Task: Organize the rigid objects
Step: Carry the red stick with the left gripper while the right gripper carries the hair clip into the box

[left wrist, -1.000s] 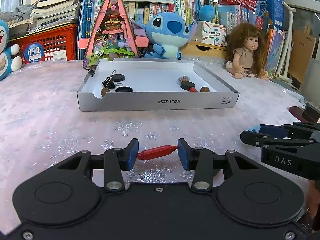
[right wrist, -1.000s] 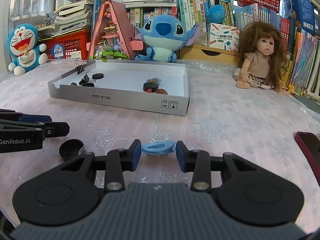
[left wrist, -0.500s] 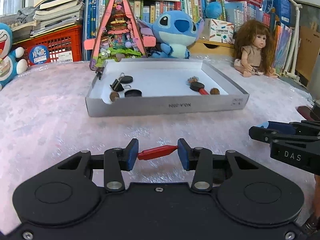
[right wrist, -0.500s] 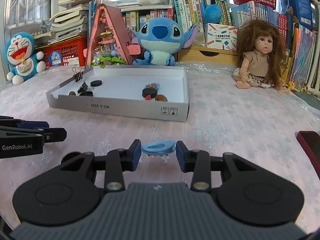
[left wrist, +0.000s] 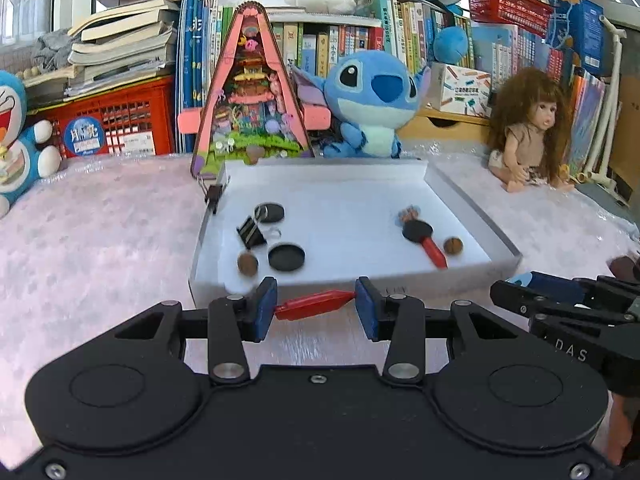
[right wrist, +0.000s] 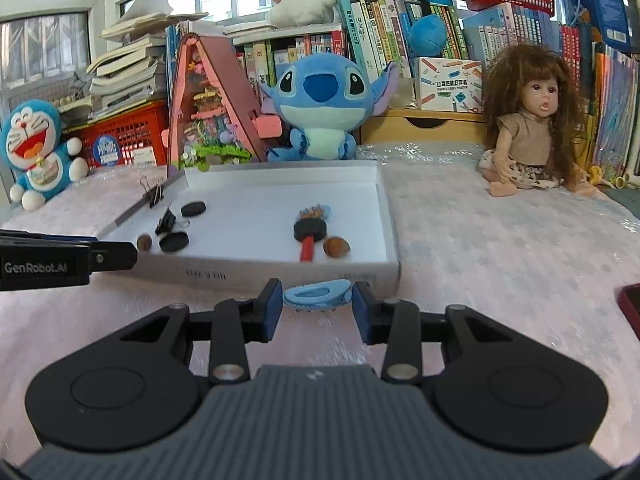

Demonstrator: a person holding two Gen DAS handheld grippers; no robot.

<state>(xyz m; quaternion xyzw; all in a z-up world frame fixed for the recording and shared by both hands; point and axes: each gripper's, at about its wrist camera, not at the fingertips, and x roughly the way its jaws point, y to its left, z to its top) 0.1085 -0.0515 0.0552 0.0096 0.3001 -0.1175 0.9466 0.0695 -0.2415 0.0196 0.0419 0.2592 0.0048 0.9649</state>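
While the left gripper [left wrist: 316, 306] clamps a red peg [left wrist: 314, 305] end to end and the right gripper [right wrist: 317, 305] pinches a blue hair clip [right wrist: 318, 295], both hang just short of the white tray [left wrist: 472, 200] on the worktop [right wrist: 500, 248]; either thin piece could pivot loose and drop outside the near wall

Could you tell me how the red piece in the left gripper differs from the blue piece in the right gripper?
The red piece is slim and tapers to points at both ends; the blue piece is broader and oval, with small teeth along its underside. The red piece sits slightly slanted between the left gripper pads; the blue piece lies nearly level in the right gripper. Both are clamped end to end, in front of the white tray.
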